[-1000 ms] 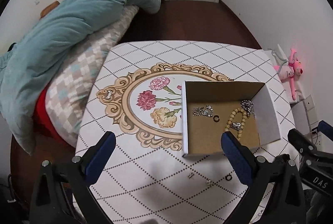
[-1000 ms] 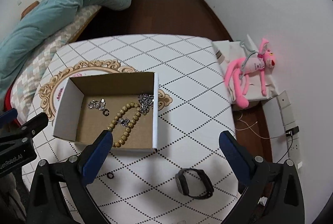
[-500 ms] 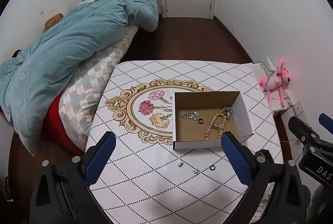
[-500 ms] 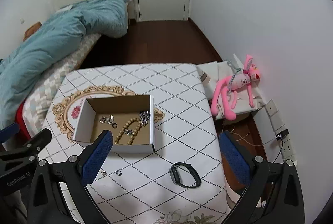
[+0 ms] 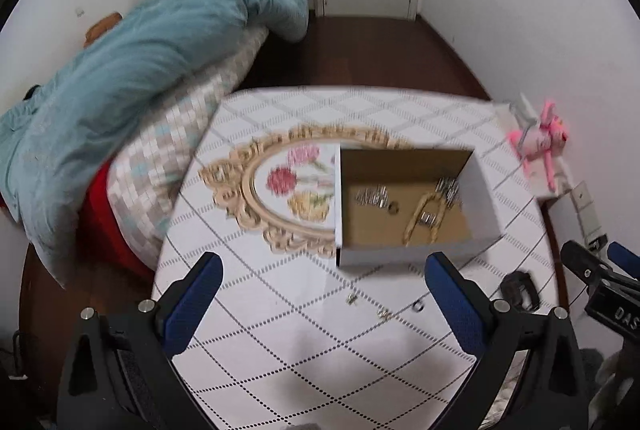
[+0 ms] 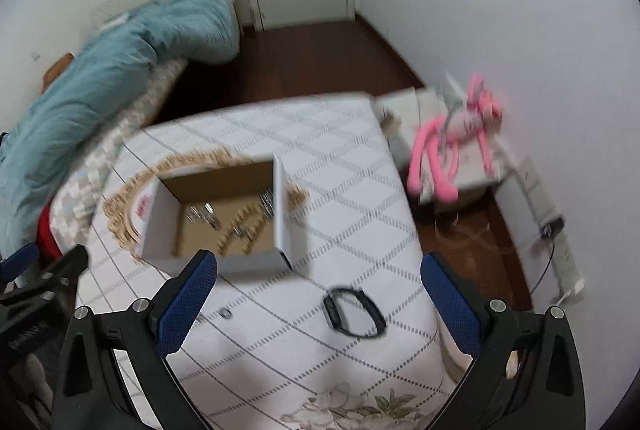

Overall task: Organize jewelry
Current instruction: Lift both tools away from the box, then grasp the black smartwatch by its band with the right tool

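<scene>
An open cardboard box (image 5: 484, 198) (image 6: 280, 214) sits on the patterned table and holds a beaded bracelet (image 5: 424, 216) (image 6: 240, 226), silver pieces (image 5: 372, 197) and a small dark ring (image 5: 394, 208). On the table in front of the box lie two small earrings (image 5: 352, 299) (image 5: 384, 314), a ring (image 5: 418, 306) (image 6: 225, 312) and a black wristband (image 6: 354, 312) (image 5: 520, 290). My left gripper (image 5: 320, 302) is open and empty above the table's near part. My right gripper (image 6: 318, 300) is open and empty above the wristband.
The table (image 5: 280, 330) has a diamond-pattern cloth with a gold floral frame (image 5: 256, 190). A bed with a teal duvet (image 5: 140, 70) lies to the left. A pink plush toy (image 6: 456, 146) sits on a stand at the right, near the wall. A door is at the back.
Both grippers rose and pulled back from the box over the earlier frames, then came a little closer again. Both views are blurred by motion now. Both stay open and empty.
</scene>
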`<state>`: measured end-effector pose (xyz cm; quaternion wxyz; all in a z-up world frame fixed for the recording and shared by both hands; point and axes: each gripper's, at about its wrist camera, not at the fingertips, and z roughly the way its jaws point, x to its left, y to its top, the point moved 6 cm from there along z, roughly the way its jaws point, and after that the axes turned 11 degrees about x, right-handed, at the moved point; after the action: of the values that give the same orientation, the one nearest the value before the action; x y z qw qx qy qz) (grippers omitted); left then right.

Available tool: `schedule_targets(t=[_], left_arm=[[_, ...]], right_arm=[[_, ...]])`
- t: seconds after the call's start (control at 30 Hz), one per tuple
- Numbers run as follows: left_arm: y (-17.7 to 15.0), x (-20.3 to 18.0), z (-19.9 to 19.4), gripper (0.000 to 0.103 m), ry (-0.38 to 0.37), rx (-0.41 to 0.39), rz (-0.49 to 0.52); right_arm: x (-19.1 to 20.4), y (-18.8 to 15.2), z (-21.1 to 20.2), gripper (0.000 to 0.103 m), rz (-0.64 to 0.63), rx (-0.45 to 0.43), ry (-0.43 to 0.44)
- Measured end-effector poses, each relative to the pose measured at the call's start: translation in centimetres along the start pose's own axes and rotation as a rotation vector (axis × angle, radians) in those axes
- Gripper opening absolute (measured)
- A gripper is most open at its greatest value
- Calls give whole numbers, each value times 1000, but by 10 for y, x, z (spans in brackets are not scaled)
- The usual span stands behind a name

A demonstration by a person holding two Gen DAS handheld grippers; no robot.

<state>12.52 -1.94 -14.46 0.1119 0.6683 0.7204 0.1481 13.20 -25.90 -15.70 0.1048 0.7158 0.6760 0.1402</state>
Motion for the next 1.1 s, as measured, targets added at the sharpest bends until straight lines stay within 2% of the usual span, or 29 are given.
schedule_targets(t=[0.13, 0.23, 0.43, 0.5, 0.57, 0.63, 0.93, 1.1], left_arm=[[-17, 0, 41, 103, 14, 84, 3], [-34, -3, 72, 103, -3, 155, 8], [-57, -17, 102, 103, -37, 222, 48], [-59, -22, 105, 103, -49, 217, 66], [-60, -25, 106, 101, -54, 213, 77], [-61, -24, 105, 100, -66, 208, 77], [-78, 23, 97, 100, -84, 223, 25], [-85, 14, 97, 99, -100, 215, 49]], right_arm=[[-22, -17, 66, 103, 19, 140, -11], [-29, -29, 104, 103, 6, 207, -27], [-32, -39, 142, 103, 4, 252, -42], [-32, -38, 146, 101, 6, 244, -42], [-30, -37, 146, 88, -12, 225, -65], [-24, -34, 141, 61, -39, 196, -65], [15, -53, 112, 55, -48, 178, 119], [30, -73, 111, 54, -30, 188, 135]])
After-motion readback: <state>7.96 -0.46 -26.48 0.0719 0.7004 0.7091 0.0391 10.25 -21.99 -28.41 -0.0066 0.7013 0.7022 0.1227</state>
